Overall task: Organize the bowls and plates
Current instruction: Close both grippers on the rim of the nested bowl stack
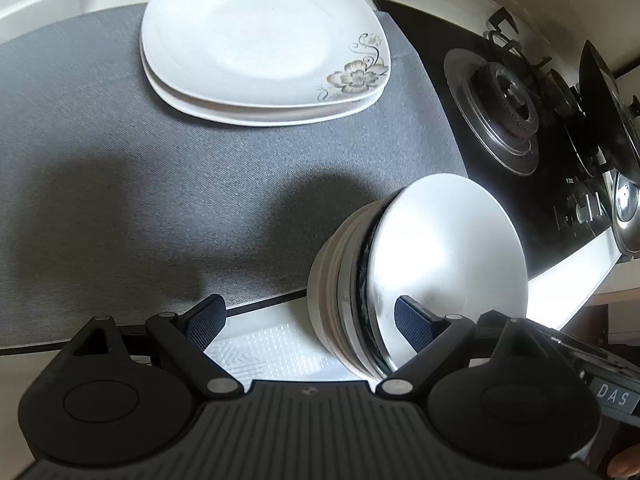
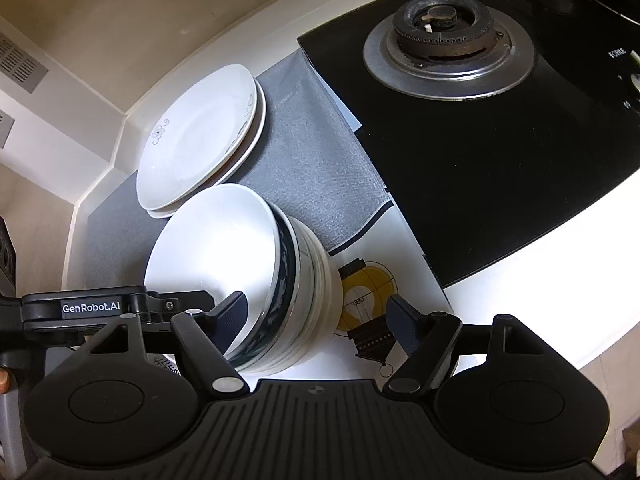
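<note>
Stacking bowls now, probably. Bowl stack point(image 2: 256, 276) at six o'clock from the plates point(image 2: 200, 136), between wide-open jaws of right gripper point(image 2: 316, 320). Left gripper point(image 1: 308, 320) wide open too, holding nothing. Next, closing gently around the stack.

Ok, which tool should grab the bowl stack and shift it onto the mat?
Left, marginally. Both open tools straddle the wall of the bowl stack, but the left tool faces the grey mat beside the plates; the right tool faces the stove.
</note>
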{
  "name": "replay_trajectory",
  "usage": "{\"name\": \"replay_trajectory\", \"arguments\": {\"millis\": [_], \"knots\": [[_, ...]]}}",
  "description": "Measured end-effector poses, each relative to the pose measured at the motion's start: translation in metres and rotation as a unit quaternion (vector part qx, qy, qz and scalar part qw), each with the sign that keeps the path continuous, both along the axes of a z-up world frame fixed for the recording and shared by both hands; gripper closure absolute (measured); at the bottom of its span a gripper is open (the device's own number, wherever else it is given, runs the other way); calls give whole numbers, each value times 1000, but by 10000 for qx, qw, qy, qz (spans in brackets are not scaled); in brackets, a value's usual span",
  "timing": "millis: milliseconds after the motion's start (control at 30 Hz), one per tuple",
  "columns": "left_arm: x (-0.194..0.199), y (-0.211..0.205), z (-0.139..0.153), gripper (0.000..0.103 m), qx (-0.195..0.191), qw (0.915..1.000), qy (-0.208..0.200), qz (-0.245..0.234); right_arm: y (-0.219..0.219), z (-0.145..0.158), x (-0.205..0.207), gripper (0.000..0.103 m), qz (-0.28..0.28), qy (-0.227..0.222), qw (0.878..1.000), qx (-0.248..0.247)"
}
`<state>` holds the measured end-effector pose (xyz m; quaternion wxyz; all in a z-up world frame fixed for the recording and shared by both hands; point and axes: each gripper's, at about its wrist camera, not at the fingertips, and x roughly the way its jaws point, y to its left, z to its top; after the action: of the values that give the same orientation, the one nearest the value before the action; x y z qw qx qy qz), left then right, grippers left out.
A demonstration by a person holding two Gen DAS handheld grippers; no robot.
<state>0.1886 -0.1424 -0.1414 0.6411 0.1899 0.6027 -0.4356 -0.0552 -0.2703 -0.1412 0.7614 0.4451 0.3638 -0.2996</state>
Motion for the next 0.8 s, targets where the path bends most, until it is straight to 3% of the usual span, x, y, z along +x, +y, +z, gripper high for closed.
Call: {"name": "replay_trajectory", "arguments": {"millis": [333, 400, 533, 800], "knots": [[-4, -14, -11, 9, 90, 9997, -12, -225, -5, -11, 13, 23, -97, 88, 9998, 138], [-5, -16, -14, 0, 138, 9996, -53, -228, -5, -12, 16, 23, -42, 119, 9998, 138], [-7, -21, -14, 0, 76, 9992, -275, -272, -7, -12, 21, 22, 88, 155, 9998, 14], [5, -23, -17, 0, 91, 9999, -54, -79, -17, -23, 24, 20, 65, 214, 9997, 118]]}}
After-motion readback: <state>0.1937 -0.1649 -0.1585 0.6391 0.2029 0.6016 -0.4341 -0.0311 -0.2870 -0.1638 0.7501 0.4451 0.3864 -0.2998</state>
